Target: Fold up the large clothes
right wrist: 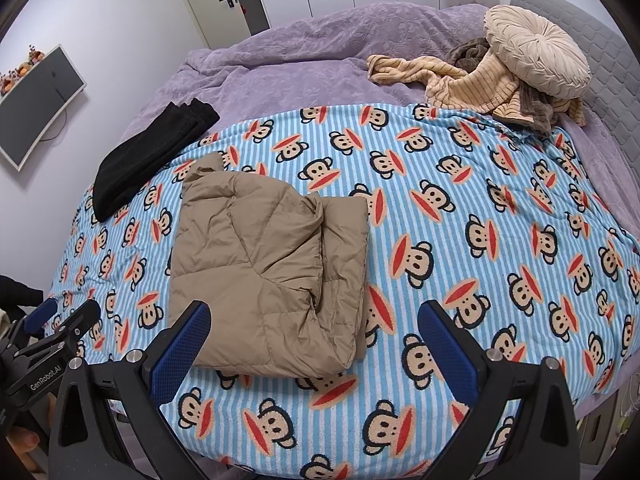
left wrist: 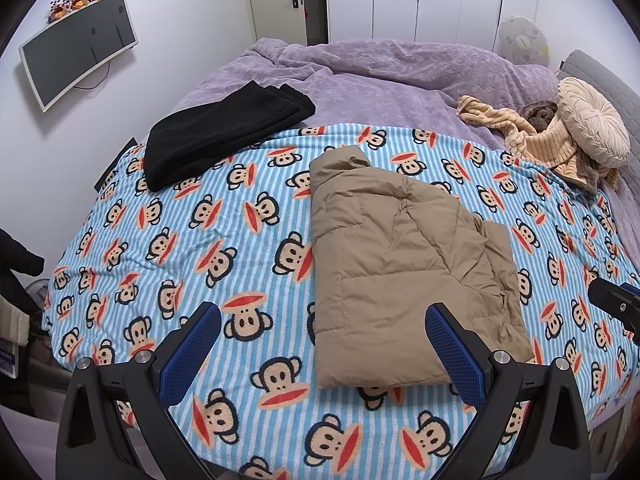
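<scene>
The tan puffer jacket (left wrist: 404,268) lies folded into a rough rectangle on the monkey-print blanket (left wrist: 180,248) that covers the near half of the bed, collar end pointing away toward the purple duvet (left wrist: 380,76), and here we are with both tools poised at the near edge. The left tongs (left wrist: 324,356) stand wide open, nothing between the blue pads, one pad over bare blanket and the other over the jacket's near corner; the right tongs (right wrist: 314,356) are spread just as wide and equally empty, straddling the jacket's near right corner. This one looks light and puffy, I'd say, a quilted shell with a slick surface, so it should compress easily but may spring back open and slide out of a shallow pinch. The loose layered edge along its right side looks the least settled part. My guess is the best hold is deep on the near hem corners, catching every layer at once rather than just the top skin. A black folded garment (left wrist: 224,132) sits well apart at the far left, and a striped beige heap (right wrist: 468,84) under a round cushion (right wrist: 536,52) stays out of the way.
</scene>
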Tool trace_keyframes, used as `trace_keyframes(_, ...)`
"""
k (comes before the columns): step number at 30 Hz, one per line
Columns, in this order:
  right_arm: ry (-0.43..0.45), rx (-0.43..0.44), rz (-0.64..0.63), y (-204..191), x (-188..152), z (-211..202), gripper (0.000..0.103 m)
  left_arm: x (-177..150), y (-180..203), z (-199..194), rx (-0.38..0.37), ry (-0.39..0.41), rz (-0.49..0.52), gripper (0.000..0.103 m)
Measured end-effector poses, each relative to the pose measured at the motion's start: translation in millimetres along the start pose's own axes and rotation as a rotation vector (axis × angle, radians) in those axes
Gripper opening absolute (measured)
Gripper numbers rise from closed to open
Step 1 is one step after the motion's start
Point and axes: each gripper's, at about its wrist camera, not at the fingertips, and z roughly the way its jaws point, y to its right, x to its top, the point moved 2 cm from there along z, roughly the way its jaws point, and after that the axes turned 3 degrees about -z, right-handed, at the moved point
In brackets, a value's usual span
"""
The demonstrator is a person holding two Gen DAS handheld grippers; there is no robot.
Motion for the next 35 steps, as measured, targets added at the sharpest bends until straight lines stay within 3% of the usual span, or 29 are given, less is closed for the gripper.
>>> trace_keyframes(35, -0.001, 0.0, 0.001, -2.2, -2.3, -0.7, 0.103, -0.8, -0.2, -4.2, 0.014, 0.013, -0.023, 0.102)
